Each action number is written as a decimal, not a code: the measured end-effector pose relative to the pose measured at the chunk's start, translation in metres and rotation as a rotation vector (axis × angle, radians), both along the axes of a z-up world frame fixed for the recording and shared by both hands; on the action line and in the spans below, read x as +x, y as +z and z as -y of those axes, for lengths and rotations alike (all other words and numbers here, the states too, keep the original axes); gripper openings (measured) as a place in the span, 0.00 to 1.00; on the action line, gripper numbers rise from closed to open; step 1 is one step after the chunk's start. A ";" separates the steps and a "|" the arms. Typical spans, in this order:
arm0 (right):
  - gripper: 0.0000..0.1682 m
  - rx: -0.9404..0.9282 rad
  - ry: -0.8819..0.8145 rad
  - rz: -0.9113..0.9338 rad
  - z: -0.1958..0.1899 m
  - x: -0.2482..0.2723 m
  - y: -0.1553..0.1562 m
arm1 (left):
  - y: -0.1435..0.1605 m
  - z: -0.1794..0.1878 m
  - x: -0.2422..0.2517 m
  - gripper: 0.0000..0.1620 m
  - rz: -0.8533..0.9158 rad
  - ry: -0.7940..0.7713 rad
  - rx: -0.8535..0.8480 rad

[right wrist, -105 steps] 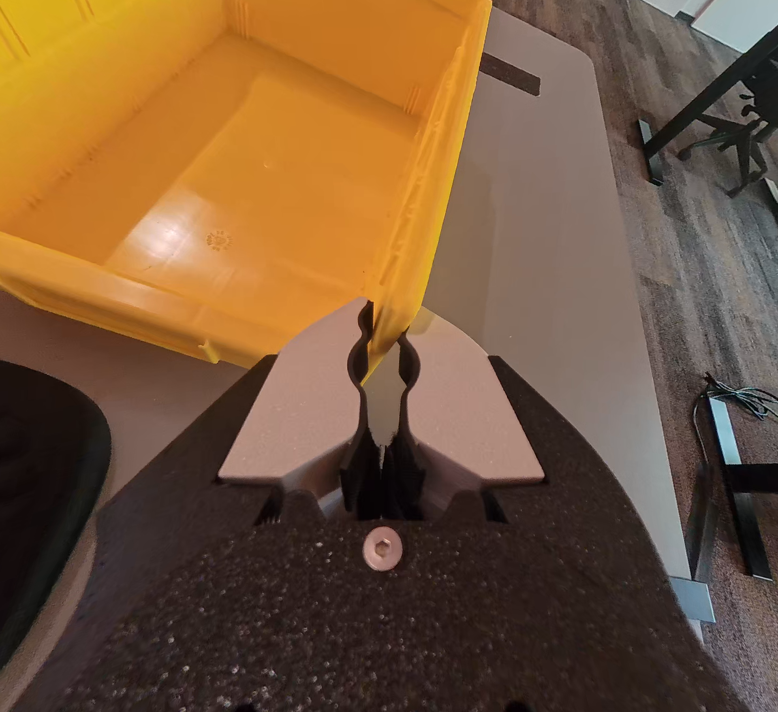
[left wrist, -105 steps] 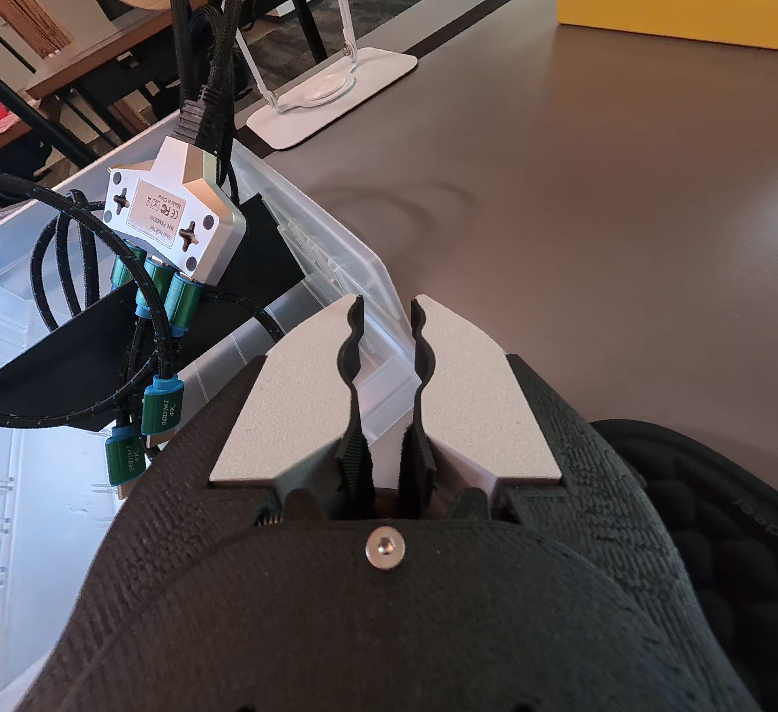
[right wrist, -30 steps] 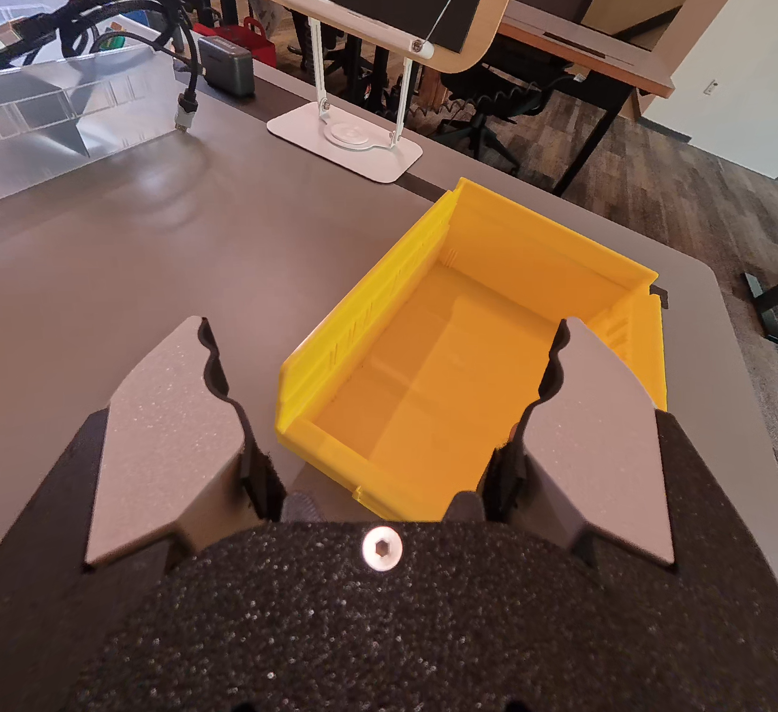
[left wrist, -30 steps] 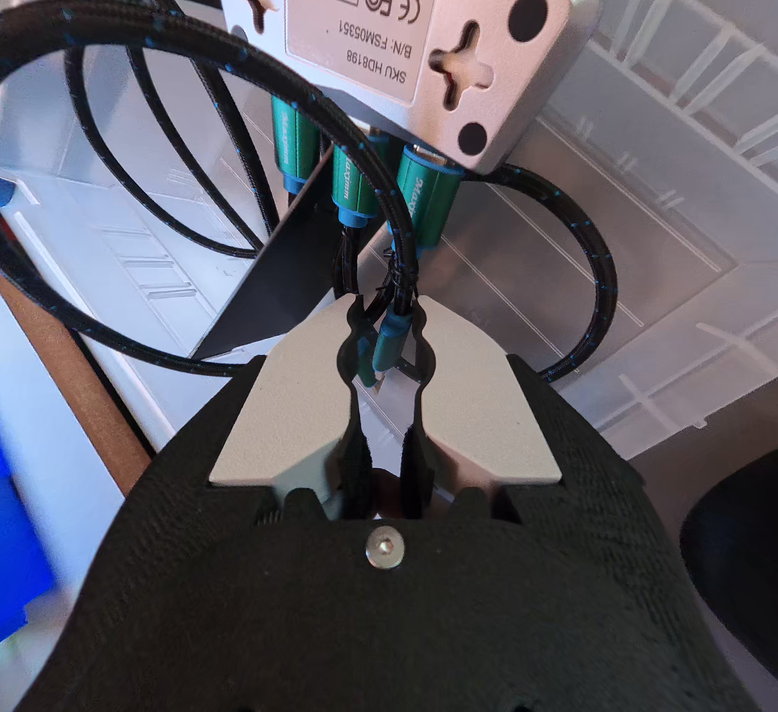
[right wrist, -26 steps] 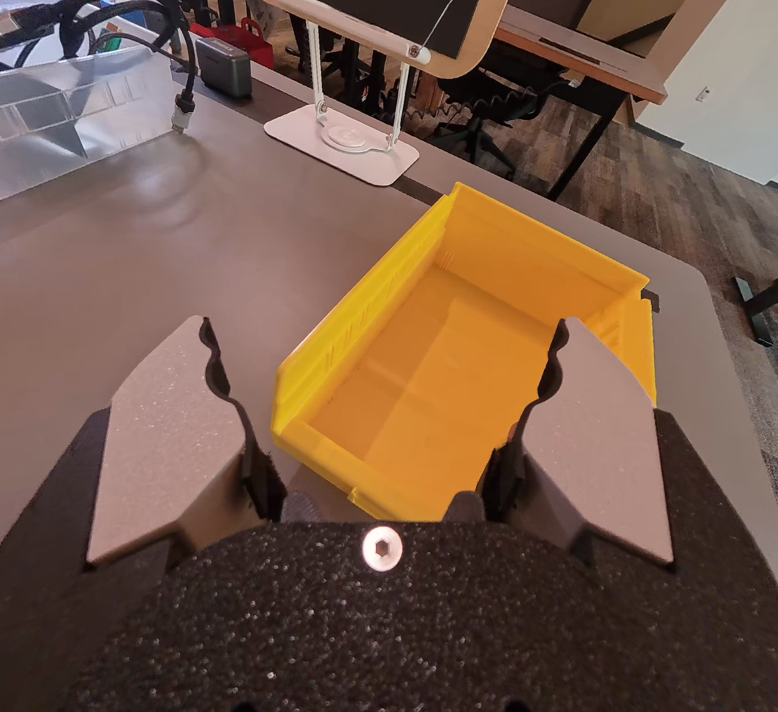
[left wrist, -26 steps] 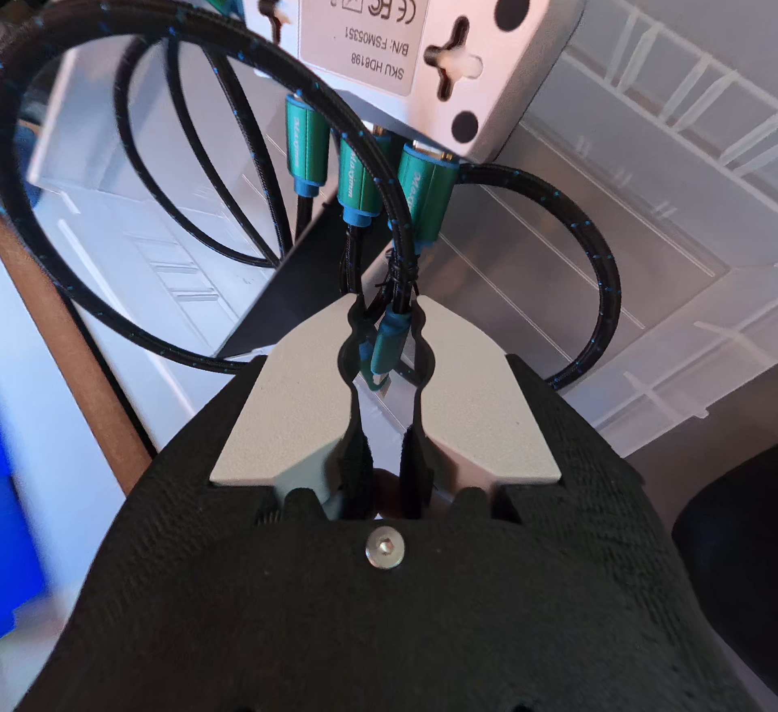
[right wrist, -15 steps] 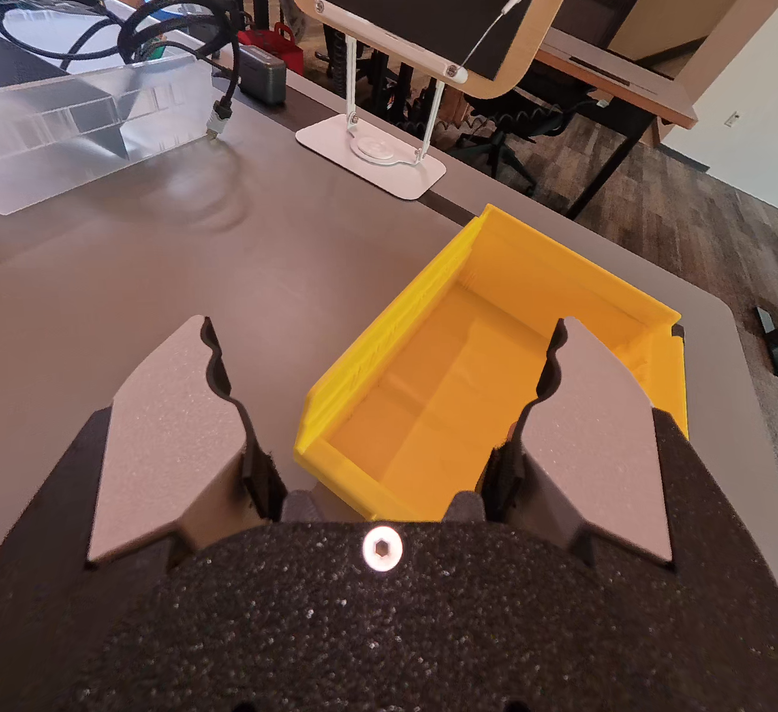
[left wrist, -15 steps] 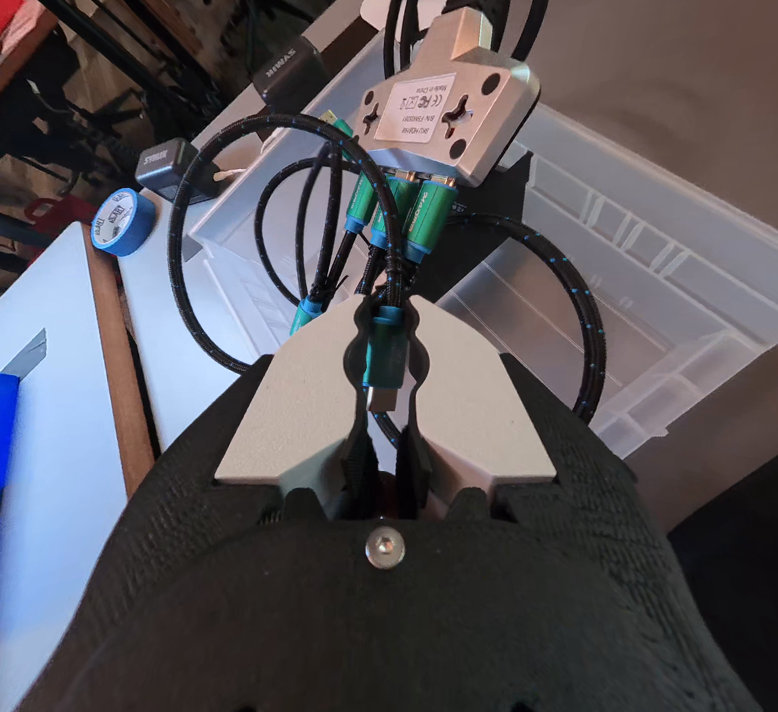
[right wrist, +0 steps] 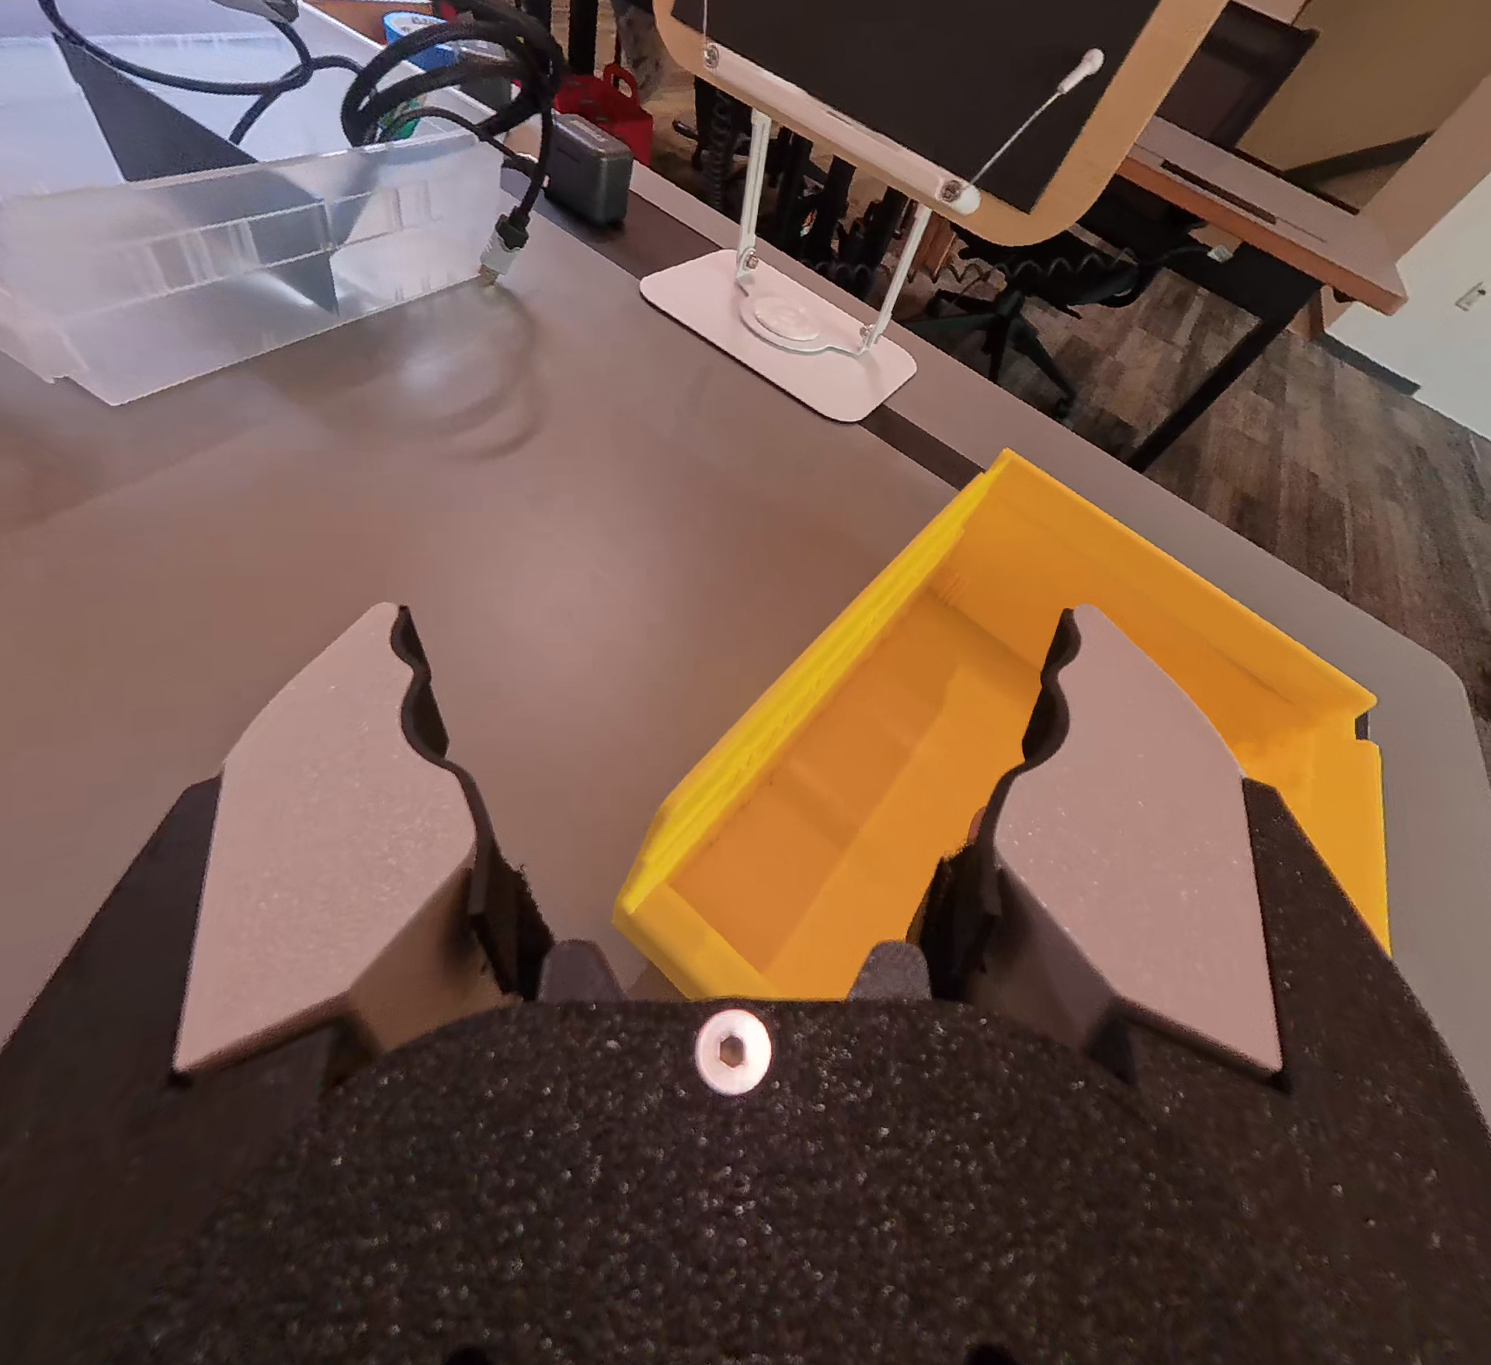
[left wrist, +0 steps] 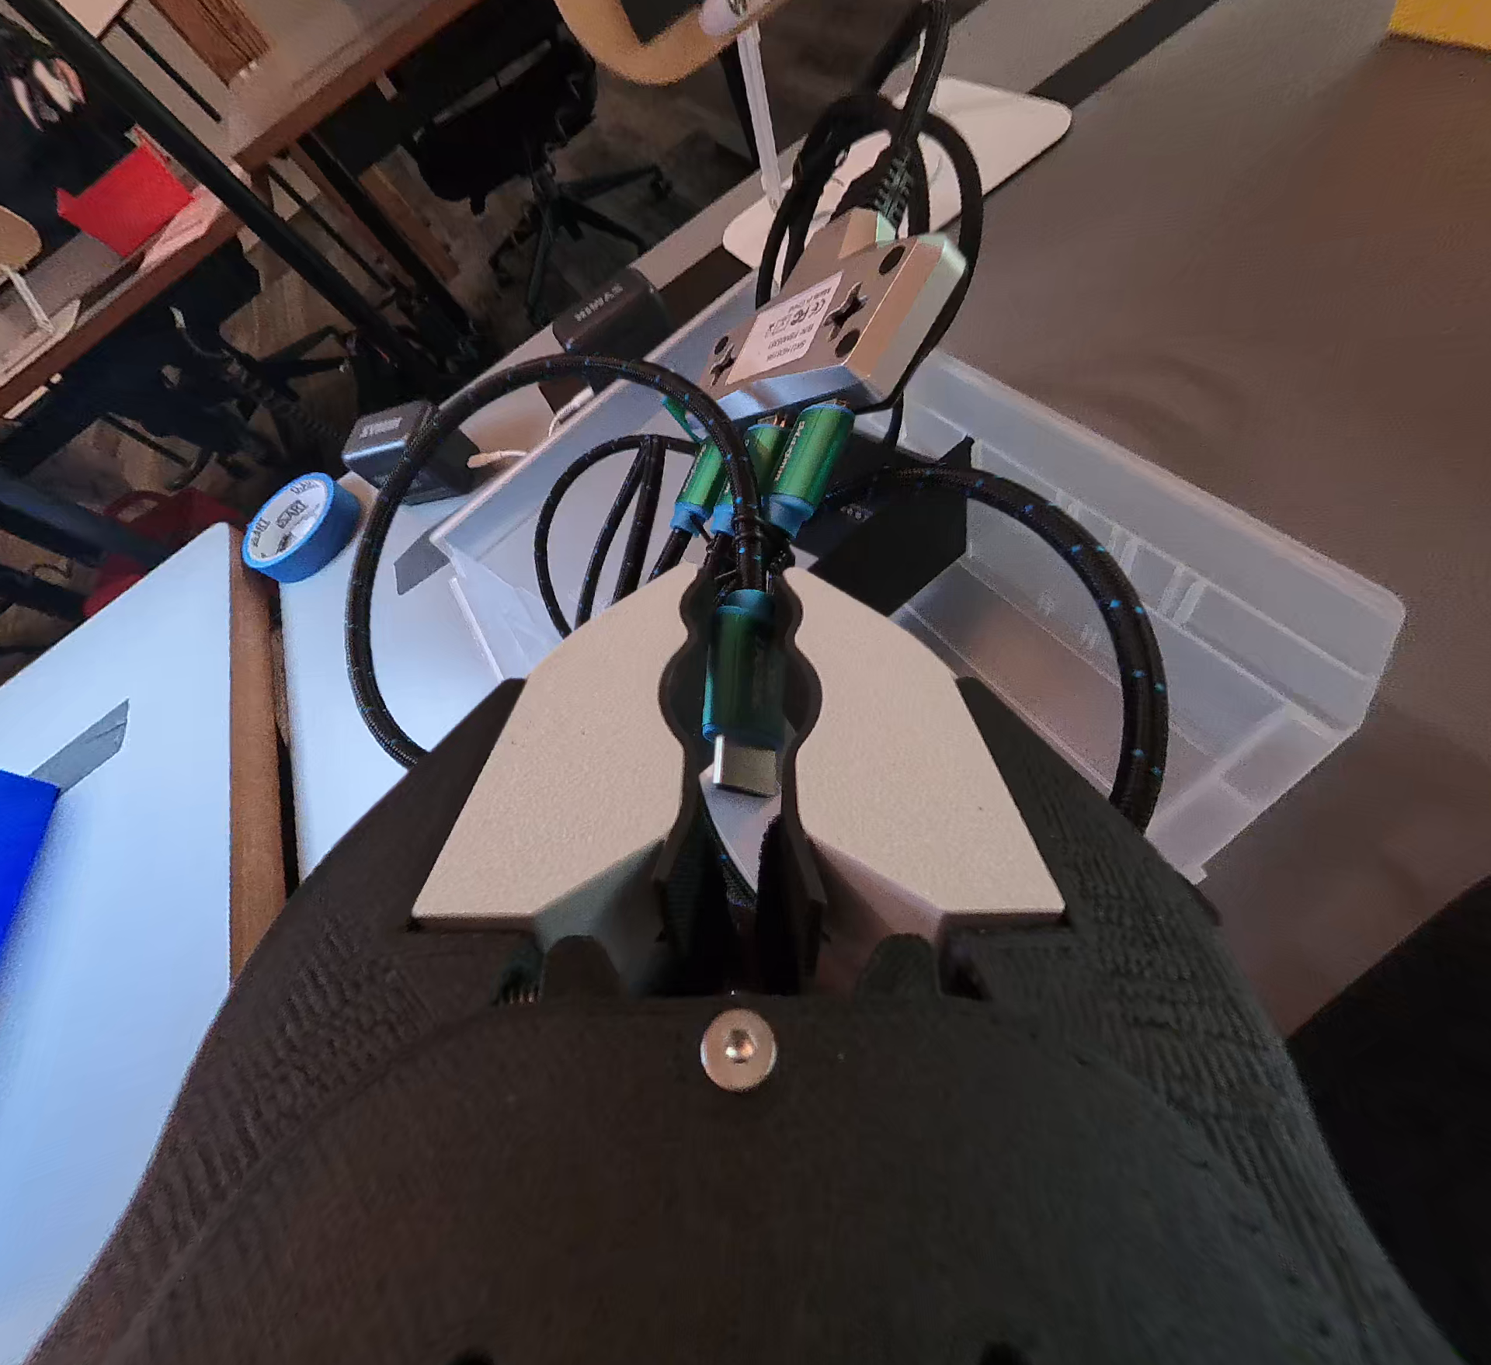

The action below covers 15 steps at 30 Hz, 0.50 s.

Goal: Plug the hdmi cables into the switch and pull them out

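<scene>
In the left wrist view my left gripper (left wrist: 738, 584) is shut on a green HDMI plug (left wrist: 742, 681), its metal end pointing back at the camera. The plug's black braided cable (left wrist: 1129, 649) loops out to the right. Beyond the fingertips the silver switch (left wrist: 831, 326) hangs underside up over a clear plastic bin (left wrist: 1194, 649), with three green plugs (left wrist: 795, 463) seated in its near edge. My right gripper (right wrist: 734, 616) is open and empty above the grey table (right wrist: 524, 560). In its view the cable bundle (right wrist: 452, 60) sits at the clear bin's (right wrist: 242, 261) far corner.
A yellow bin (right wrist: 887, 802) lies on the table under my right finger. A dark board on a white stand (right wrist: 774, 334) stands at the table's back edge. A silver cable end (right wrist: 500, 253) dangles beside the clear bin. A blue tape roll (left wrist: 298, 528) and dark adapters (left wrist: 403, 439) sit left.
My left gripper has pulled back and up with the plug in it, and the switch now hangs farther off above the bin. My right gripper stayed open and shifted left, away from the yellow bin.
</scene>
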State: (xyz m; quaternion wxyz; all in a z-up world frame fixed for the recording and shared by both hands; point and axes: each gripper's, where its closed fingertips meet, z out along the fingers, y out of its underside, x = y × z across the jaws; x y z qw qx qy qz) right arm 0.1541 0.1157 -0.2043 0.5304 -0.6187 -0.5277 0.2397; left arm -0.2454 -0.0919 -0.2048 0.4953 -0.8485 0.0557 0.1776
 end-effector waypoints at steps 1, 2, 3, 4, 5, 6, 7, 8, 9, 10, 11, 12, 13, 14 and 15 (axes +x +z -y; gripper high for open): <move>0.83 0.000 0.004 0.002 0.001 -0.001 0.000 | 0.004 0.000 0.001 0.08 0.000 -0.005 0.019; 0.83 -0.002 0.006 0.004 0.002 -0.001 -0.001 | 0.007 0.001 0.002 0.08 -0.006 -0.008 0.032; 0.83 -0.005 0.006 0.007 0.002 -0.001 -0.002 | 0.009 0.001 0.003 0.09 -0.013 -0.011 0.040; 0.83 -0.007 0.006 0.009 0.003 -0.001 -0.003 | 0.011 0.001 0.004 0.08 -0.019 -0.013 0.045; 0.83 -0.009 0.005 0.010 0.003 -0.002 -0.004 | 0.013 0.001 0.004 0.08 -0.024 -0.017 0.051; 0.82 -0.011 0.008 0.011 0.004 -0.002 -0.004 | 0.014 0.001 0.006 0.08 -0.031 -0.024 0.056; 0.82 -0.011 0.012 0.011 0.005 -0.002 -0.004 | 0.016 0.001 0.007 0.08 -0.036 -0.028 0.059; 0.82 -0.010 0.016 0.010 0.006 -0.003 -0.004 | 0.018 0.001 0.009 0.08 -0.043 -0.032 0.066; 0.82 -0.010 0.024 0.011 0.008 -0.004 -0.004 | 0.020 0.001 0.011 0.08 -0.054 -0.036 0.079; 0.82 -0.009 0.034 0.013 0.010 -0.006 -0.004 | 0.024 0.001 0.014 0.08 -0.065 -0.040 0.094; 0.82 -0.006 0.043 0.014 0.012 -0.008 -0.003 | 0.026 0.001 0.016 0.08 -0.075 -0.043 0.106; 0.82 -0.002 0.052 0.019 0.013 -0.010 -0.003 | 0.028 0.002 0.019 0.08 -0.084 -0.046 0.108; 0.82 0.003 0.061 0.024 0.015 -0.012 -0.004 | 0.027 0.002 0.021 0.08 -0.091 -0.049 0.102; 0.82 0.007 0.067 0.029 0.015 -0.013 -0.004 | 0.025 0.002 0.022 0.08 -0.095 -0.051 0.095; 0.82 0.011 0.071 0.032 0.016 -0.015 -0.004 | 0.023 0.003 0.023 0.08 -0.094 -0.053 0.092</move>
